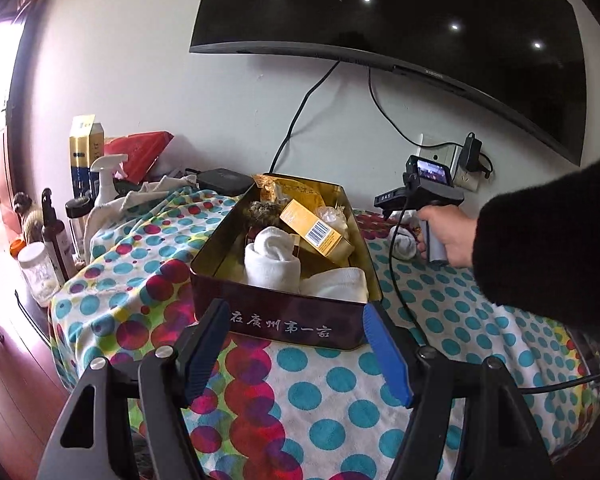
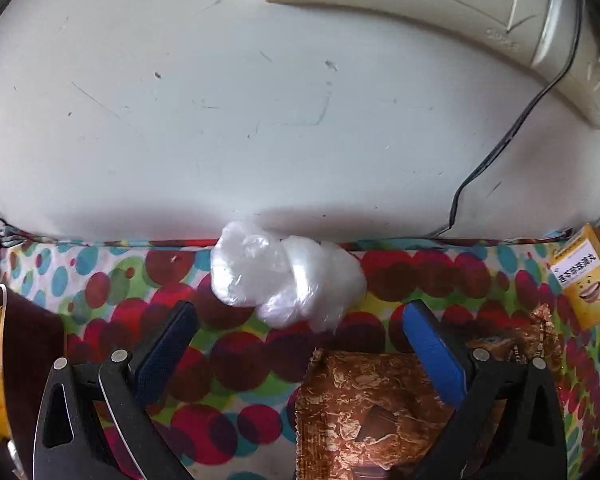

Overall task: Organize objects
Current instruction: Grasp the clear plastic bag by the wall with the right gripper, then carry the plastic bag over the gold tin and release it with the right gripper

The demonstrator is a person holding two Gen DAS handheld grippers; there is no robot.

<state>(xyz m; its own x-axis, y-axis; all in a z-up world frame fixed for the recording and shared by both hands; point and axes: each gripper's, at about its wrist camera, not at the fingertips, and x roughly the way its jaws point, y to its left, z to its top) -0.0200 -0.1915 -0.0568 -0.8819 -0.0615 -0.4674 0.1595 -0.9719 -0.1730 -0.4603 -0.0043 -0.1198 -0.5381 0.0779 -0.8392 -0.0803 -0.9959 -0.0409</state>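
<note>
Left gripper: the left gripper [image 1: 296,344] hung with its jaws spread wide and empty, just short of the near wall of the tin [image 1: 284,320].
Right gripper: the right gripper [image 2: 300,344] was spread wide too, pinching nothing; the crumpled clear bag [image 2: 284,280] lay just ahead of its tips, against the cloth's far edge by the wall.
Tin contents: rolled white socks [image 1: 272,260], a yellow carton [image 1: 316,232] and gold packets already lay inside, on the dotted cloth [image 1: 320,392].
Risk, bag: the thin plastic would likely squash or slip through the pads, or be shoved against the wall rather than caught.
Risk, wrapper: the brown snack wrapper [image 2: 372,408] lay under the right-hand finger; a low closing stroke could snag it along with the bag.
Risk, cable: the black cable [image 1: 400,280] trailing over the cloth beside the tin could catch on a carry.
Writing, tin: pale Chinese characters ran along the near wall, roughly 在广州第一…; the last was unclear.
Writing, carton: only a barcode showed.
Writing, right edge: a yellow box [image 2: 584,280] with a smiling mouth bore Chinese text too blurred to read.
Writing, handle: "DAS" on the right gripper's body.
</note>
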